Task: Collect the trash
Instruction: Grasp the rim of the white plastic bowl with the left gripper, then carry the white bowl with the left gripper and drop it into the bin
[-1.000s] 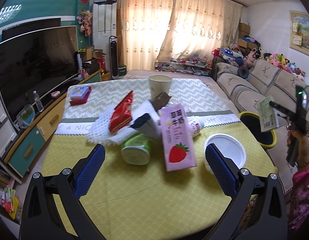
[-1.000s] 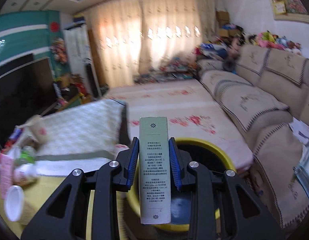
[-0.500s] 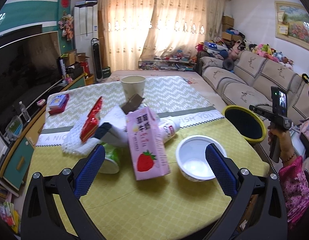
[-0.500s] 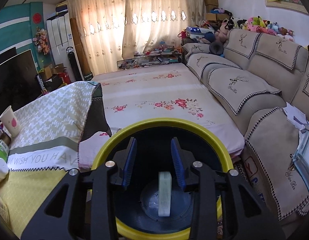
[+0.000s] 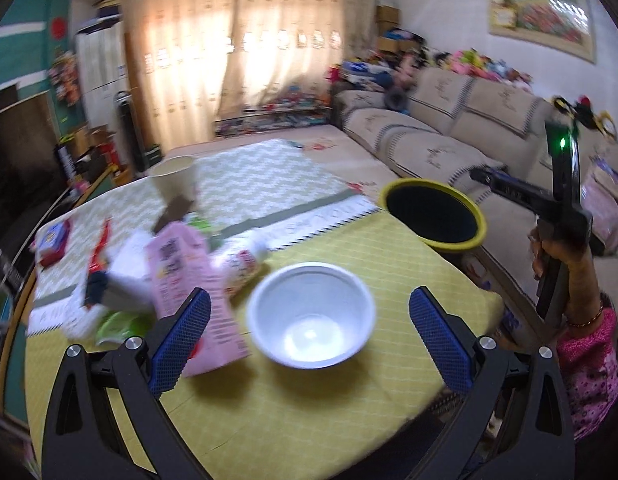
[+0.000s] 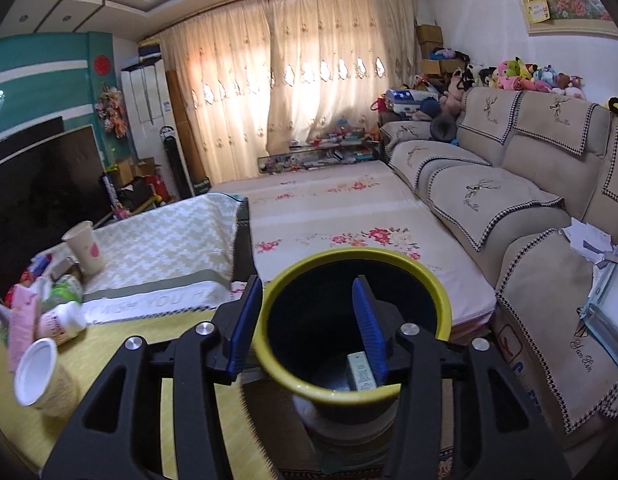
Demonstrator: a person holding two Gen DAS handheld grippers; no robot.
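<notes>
A pile of trash lies on the yellow tablecloth (image 5: 309,408): a pink strawberry milk carton (image 5: 189,280), a small bottle (image 5: 245,264), a red wrapper (image 5: 99,252) and a white bowl (image 5: 311,320). My left gripper (image 5: 307,308) is open wide, low over the table, with the bowl between its fingers but untouched. The yellow-rimmed bin (image 6: 349,394) stands off the table's right edge. My right gripper (image 6: 305,292) hangs over it with its jaws opening and nothing between them. A pale green box (image 6: 361,372) lies inside the bin.
A paper cup (image 6: 83,248) stands further back on the table. A beige sofa (image 6: 509,208) runs along the right, a flowered mat (image 6: 349,216) covers the floor, and a TV (image 6: 41,188) is at the left. A person's hand (image 5: 557,252) holds the right gripper.
The right gripper let the pale box drop into the bin and its jaws have parted. The left gripper swung right from the carton, so the white bowl now sits between its fingers.
</notes>
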